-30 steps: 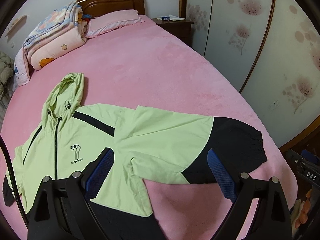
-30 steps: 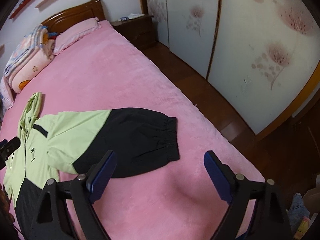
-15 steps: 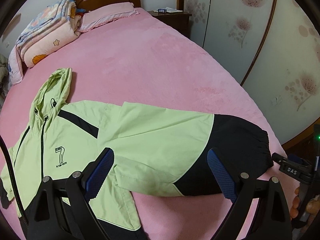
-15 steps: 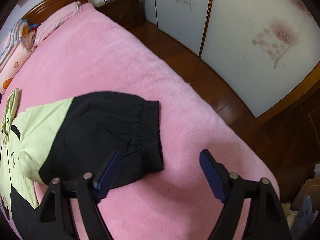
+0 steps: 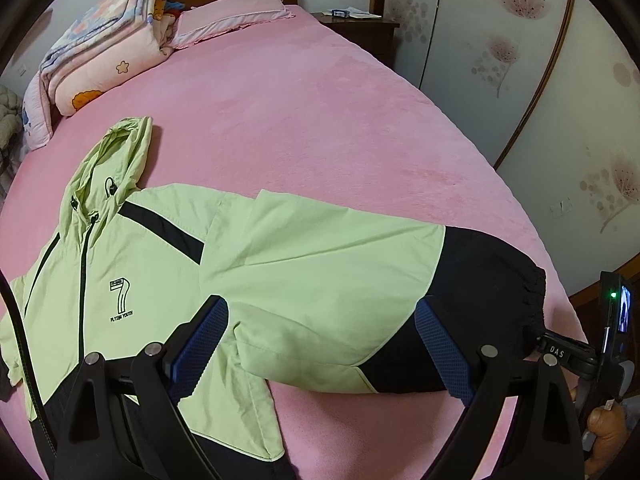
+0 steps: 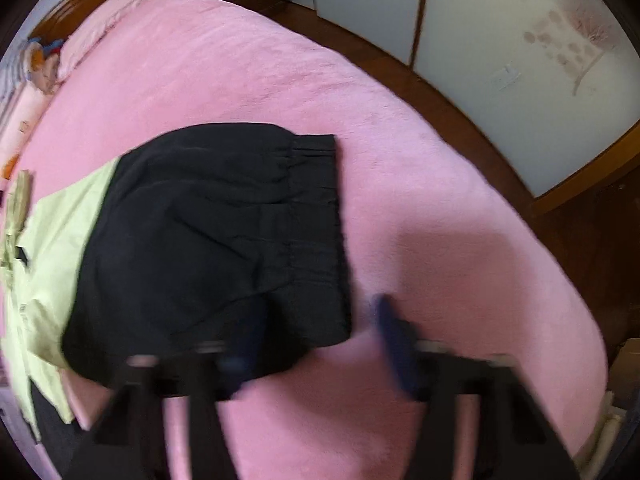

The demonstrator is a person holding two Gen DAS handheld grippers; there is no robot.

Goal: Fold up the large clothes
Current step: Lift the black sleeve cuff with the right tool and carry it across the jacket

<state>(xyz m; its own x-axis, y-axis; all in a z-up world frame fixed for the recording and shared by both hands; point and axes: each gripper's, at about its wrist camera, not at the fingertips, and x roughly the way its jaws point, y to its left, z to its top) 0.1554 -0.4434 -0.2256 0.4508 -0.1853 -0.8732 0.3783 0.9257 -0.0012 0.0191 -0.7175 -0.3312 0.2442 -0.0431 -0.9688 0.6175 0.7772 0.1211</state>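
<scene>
**Right gripper closing over the sleeve cuff, left gripper waiting open**

Left wrist view: left gripper point(image 5: 320, 344) hovers with its jaws wide apart, nothing between the pads. The jacket point(image 5: 132, 280) lies flat, front up, on the pink bed point(image 5: 320, 120), hood point(image 5: 116, 156) pointing away from the fingers. The sleeve point(image 5: 340, 272) stretches sideways just ahead of both fingertips, green part ahead of the left finger, black lower part running past the right finger out to the cuff point(image 5: 534, 300). Likely held open there to take the sleeve or shoulder once the fold starts. Beyond the right finger, at the frame edge, the right gripper's body sits by the cuff, with part of a hand point(image 5: 604, 432) under it.

Right wrist view: blurred. Right gripper point(image 6: 316, 340) points steeply down at the near corner of the cuff point(image 6: 316, 216). Its jaws have just been closing, and the gap now looks much narrower. The left finger point(image 6: 244, 344) overlaps the black fabric, the right finger point(image 6: 394, 340) is over bare pink cover just beside the cuff edge, so the cuff corner is between them. Cannot tell whether the pads press on the cloth yet. Judged step: pinching the cuff to swing the sleeve across the body.
</scene>
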